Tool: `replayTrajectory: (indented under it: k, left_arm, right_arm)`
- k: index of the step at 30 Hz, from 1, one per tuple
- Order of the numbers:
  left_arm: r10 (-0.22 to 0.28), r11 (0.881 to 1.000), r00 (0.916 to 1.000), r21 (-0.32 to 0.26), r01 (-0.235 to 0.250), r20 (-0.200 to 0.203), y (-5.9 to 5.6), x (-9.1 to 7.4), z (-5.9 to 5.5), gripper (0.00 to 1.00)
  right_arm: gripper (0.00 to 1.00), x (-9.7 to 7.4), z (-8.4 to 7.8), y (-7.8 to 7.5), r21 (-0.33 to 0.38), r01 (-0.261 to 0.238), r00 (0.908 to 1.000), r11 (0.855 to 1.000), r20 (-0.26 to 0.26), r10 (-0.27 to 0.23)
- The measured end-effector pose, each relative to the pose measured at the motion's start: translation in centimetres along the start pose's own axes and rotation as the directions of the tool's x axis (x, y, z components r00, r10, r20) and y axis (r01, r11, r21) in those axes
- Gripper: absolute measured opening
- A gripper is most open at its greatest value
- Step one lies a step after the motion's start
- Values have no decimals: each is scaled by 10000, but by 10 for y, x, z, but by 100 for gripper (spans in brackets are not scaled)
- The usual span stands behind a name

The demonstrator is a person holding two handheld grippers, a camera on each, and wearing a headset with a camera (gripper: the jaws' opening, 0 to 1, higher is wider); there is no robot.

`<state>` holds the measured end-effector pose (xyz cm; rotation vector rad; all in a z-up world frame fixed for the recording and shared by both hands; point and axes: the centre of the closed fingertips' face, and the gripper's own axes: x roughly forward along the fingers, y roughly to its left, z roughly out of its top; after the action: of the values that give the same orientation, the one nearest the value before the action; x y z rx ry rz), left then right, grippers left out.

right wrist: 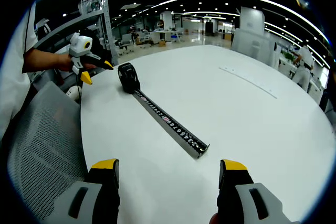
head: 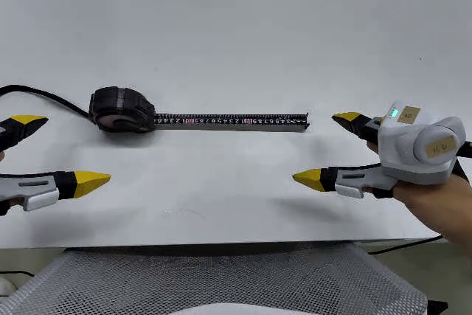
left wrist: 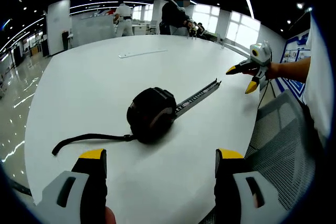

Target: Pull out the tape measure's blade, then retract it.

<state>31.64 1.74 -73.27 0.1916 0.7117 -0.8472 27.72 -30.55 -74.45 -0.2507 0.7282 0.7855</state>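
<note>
Both tongs (head: 77, 148) (head: 313, 147) gape, flanking the drawn-out blade (head: 232, 121)

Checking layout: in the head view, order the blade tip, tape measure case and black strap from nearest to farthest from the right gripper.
1. Blade tip, just left of the right gripper.
2. Tape measure case, centre-left.
3. Black strap, far left.

Yellow-tipped left gripper (head: 63, 149), right gripper (head: 324, 147)
</note>
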Motion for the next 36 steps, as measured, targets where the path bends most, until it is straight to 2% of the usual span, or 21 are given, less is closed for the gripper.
replayTrajectory:
  k: [13, 18, 23, 36]
  left_arm:
    - [320, 9995, 9986, -5, -320, 410, -8, -10, -4, 85]
    - [361, 9993, 9982, -20, -360, 474, -11, -11, -9, 85]
    - [310, 9994, 9975, -185, -298, 636, -16, -14, -9, 87]
    - [218, 9978, 9982, -631, -182, 564, -23, -17, -17, 91]
  right_arm:
    - [80, -11, -4, 9, 200, 234, 9995, 9995, 211, -239]
    - [84, -14, -7, 14, 311, 198, 9991, 9993, 360, -209]
    - [85, -17, -11, 15, 372, 249, 9987, 9990, 433, -265]
    - [92, -19, -19, 21, 606, 271, 9988, 9978, 397, -296]
